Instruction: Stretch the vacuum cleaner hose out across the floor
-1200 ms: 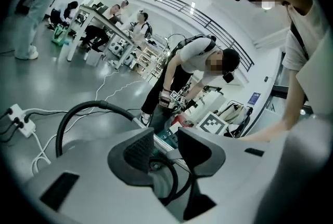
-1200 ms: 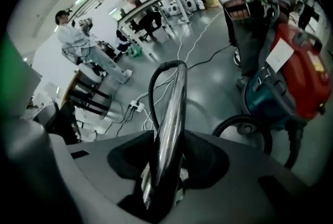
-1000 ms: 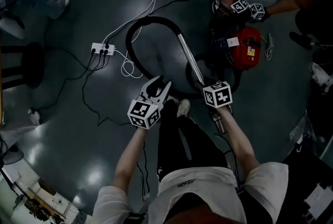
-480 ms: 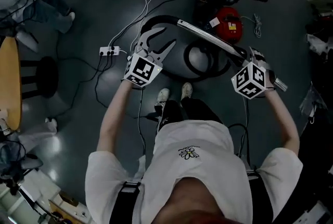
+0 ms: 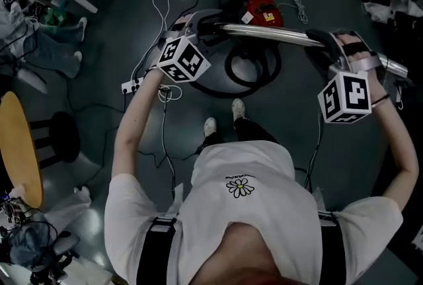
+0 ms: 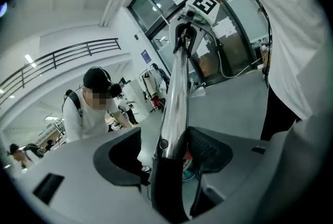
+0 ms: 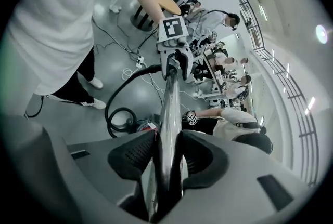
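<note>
Chrome is what both tools are on: the vacuum cleaner's wand tube (image 5: 277, 32) lies level at chest height, its long axis running straight across me from one hand to the other.

My right gripper (image 7: 166, 158) has its pads pressed on the tube from both sides near one end, so it carries the wand. My left gripper (image 6: 169, 153) sits at the other end. Its jaws have just been opening and now stand wide, with the tube between them but a clear gap at one pad, so I judge that side is only cradling it.

The black hose (image 5: 246, 87) leaves the wand at the left gripper's end, drops to the floor and lies in loops just ahead of my shoes, beside the red canister (image 5: 263, 11). So the hose is below and forward of the fingers, and the left hand is the nearer one.

As I read it, none of the hose is stretched out yet. The pull has to carry the wand away from the canister, along the line of the tube, with the right grip doing the work.
</note>
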A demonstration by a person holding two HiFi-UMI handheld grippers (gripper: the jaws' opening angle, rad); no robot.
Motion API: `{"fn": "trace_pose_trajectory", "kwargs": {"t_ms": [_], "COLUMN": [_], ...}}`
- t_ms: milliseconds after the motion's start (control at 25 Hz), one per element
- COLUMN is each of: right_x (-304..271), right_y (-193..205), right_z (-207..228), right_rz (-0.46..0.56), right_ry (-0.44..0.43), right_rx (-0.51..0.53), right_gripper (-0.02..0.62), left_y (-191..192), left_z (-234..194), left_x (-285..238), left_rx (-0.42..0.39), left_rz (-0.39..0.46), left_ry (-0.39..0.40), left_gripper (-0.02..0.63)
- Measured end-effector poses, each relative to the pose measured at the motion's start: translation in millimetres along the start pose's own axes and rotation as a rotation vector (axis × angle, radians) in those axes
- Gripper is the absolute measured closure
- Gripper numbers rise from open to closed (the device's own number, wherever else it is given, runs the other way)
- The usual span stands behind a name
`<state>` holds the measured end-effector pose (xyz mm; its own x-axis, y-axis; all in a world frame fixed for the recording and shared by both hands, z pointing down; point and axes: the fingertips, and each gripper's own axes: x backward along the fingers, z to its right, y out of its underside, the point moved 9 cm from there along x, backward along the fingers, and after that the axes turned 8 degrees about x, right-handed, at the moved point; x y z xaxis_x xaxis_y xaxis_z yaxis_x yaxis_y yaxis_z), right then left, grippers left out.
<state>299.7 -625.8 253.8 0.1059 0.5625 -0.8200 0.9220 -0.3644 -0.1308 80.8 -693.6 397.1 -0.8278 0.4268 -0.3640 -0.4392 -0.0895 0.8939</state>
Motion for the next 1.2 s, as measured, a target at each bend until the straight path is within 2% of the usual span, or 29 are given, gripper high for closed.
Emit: {"fn": "trace_pose_trajectory", "kwargs": {"t_ms": [80,240,280,360,480,600,720,800,920,1040,1120,1200], "right_x": [18,39,41,41,37,32,33,37,46,75,97,111], "right_y": [-8,-29,-32,-34,-37,-54,-80,-98,-125,-138,-136,-134], "right_z": [3,3,3,7,20,28,32,33,27,10,-11,-47], "right_rz": [-0.016,-0.010,-0.006,0.010,0.014,0.015,0.065,0.143,0.306,0.527,0.651,0.673], "right_ry": [0.033,0.114,0.141,0.184,0.245,0.349,0.499,0.575,0.604,0.662,0.638,0.569], "right_rx": [0.056,0.198,0.236,0.252,0.188,0.107,-0.060,-0.226,-0.466,-0.703,-0.886,-1.011], "right_gripper": [0.413,0.416,0.417,0.417,0.417,0.417,0.416,0.417,0.417,0.417,0.417,0.417], "left_y": [-3,7,7,5,-3,-7,-3,-3,3,14,19,17], "left_z": [1,19,21,25,40,65,88,101,130,167,184,198], "left_x": [0,-5,0,23,62,93,124,147,185,218,236,247], "left_rx": [0.037,0.087,0.149,0.315,0.498,0.676,0.878,0.964,1.040,1.083,1.091,1.093], "left_rz": [0.000,-0.181,-0.197,-0.162,-0.100,-0.078,0.020,0.089,0.145,0.166,0.177,0.194], "left_ry": [0.051,0.266,0.338,0.463,0.561,0.635,0.675,0.654,0.573,0.466,0.411,0.392], "left_gripper": [0.347,0.348,0.360,0.471,0.480,0.479,0.479,0.479,0.479,0.479,0.479,0.479]}}
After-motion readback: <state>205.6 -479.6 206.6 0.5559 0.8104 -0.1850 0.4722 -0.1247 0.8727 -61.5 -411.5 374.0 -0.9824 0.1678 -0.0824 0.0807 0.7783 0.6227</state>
